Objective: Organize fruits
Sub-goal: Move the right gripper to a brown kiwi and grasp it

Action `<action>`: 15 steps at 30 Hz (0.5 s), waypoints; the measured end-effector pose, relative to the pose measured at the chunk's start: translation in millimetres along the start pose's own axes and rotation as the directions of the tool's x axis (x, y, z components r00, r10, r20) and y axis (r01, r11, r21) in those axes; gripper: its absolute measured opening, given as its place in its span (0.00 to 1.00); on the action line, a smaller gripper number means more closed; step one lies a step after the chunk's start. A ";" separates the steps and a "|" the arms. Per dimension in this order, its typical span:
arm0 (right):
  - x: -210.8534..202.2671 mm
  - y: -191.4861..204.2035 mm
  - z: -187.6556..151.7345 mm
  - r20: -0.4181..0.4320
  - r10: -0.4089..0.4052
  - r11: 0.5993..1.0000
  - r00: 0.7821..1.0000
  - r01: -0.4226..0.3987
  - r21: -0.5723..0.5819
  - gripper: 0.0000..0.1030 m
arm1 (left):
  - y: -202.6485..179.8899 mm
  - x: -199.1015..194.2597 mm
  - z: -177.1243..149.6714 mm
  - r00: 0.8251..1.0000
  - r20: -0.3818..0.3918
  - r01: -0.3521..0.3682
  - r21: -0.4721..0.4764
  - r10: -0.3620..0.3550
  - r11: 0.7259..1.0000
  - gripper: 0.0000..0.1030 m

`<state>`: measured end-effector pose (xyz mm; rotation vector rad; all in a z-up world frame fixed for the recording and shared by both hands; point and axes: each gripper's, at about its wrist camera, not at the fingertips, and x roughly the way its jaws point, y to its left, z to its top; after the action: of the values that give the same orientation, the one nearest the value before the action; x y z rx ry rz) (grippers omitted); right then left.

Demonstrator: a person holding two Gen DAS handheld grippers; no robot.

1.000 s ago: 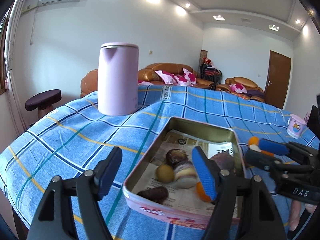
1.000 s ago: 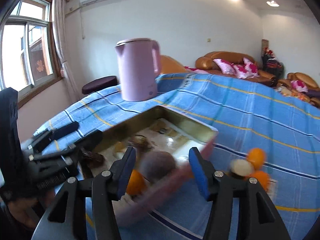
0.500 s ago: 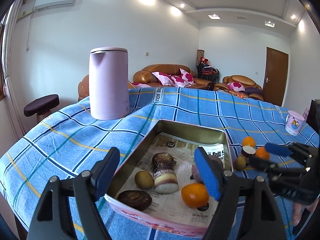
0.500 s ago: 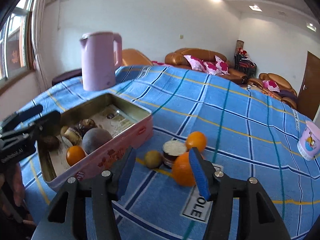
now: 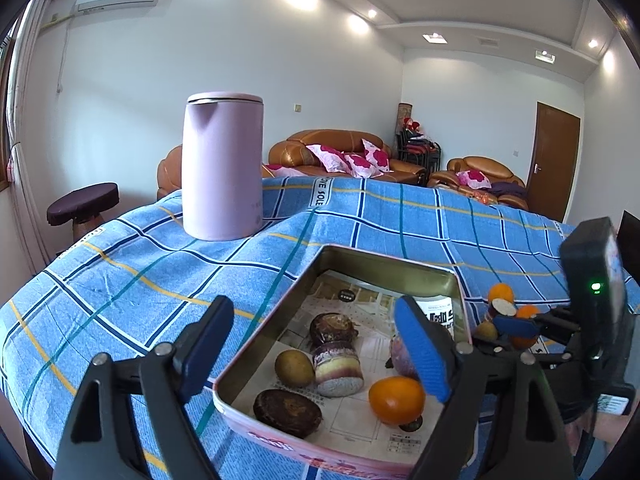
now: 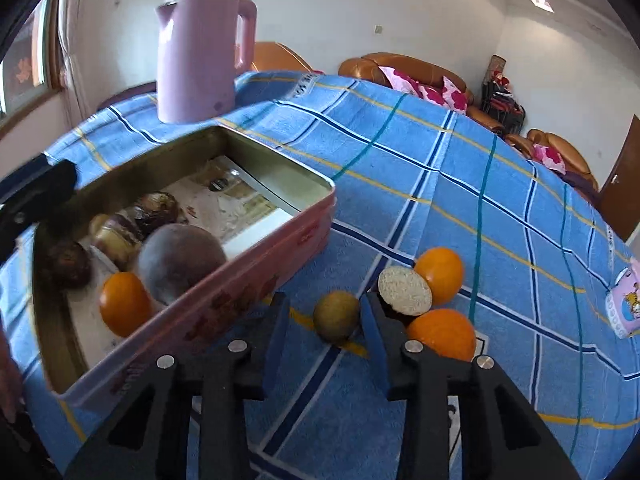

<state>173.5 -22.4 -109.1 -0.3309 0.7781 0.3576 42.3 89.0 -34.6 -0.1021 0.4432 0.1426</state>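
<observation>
Right wrist view: the right gripper (image 6: pixel 324 320) has black fingers with blue pads, and its jaws are closing. A dull green-brown kiwi (image 6: pixel 336 315) lies on the cloth between and just beyond the tips; the pads do not press on it. Just beside it sit a cut fruit (image 6: pixel 405 290) with a pale grainy face and two glossy oranges (image 6: pixel 442 334) (image 6: pixel 439 270). To the left lies a rectangular metal tin (image 6: pixel 256 252), pink-sided and paper-lined, holding an orange (image 6: pixel 125 304), a large matt purple fruit (image 6: pixel 180 260) and darker fruits that are blurred. Red lettering on its side cannot be read.

Left wrist view: the left gripper (image 5: pixel 316 344) hangs over the tin's near corner, jaws opening with nothing clasped between them. The blue checked tablecloth (image 5: pixel 120 280) bears a strip reading "SOLE". Farther back stands a smooth lilac kettle (image 5: pixel 222 168). A small printed mug (image 6: pixel 624 304) is cut off at the right edge.
</observation>
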 end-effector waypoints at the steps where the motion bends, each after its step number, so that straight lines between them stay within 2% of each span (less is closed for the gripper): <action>1: 1.7 -0.4 0.5 -0.007 0.006 1.000 1.000 -0.006 0.003 0.37 | -0.3 -0.3 0.4 1.000 0.001 0.001 0.000 -0.001 1.000 0.83; 5: 2.8 0.6 0.3 -0.025 0.003 1.000 1.000 -0.002 0.004 0.25 | -3.3 -2.5 2.8 1.000 0.005 0.002 0.006 -0.002 1.000 0.83; 6: 1.4 -0.4 0.7 -0.018 0.008 1.000 1.000 -0.008 0.007 0.25 | -4.7 -3.1 4.0 1.000 0.006 0.004 0.008 -0.004 1.000 0.83; 11: -24.7 -11.2 -5.2 0.086 0.011 0.998 0.996 -0.016 0.058 0.25 | -24.5 -7.4 14.8 0.999 0.022 0.028 0.046 -0.029 0.999 0.83; 15: -48.6 -31.7 -16.2 0.154 -0.009 0.993 0.988 -0.009 0.117 0.25 | -53.2 -7.8 21.2 0.997 0.027 0.074 0.093 -0.077 0.993 0.83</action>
<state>145.2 -66.6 -79.5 -0.1908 0.6439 0.3317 52.7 38.5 -8.6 -0.0261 0.4144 0.0493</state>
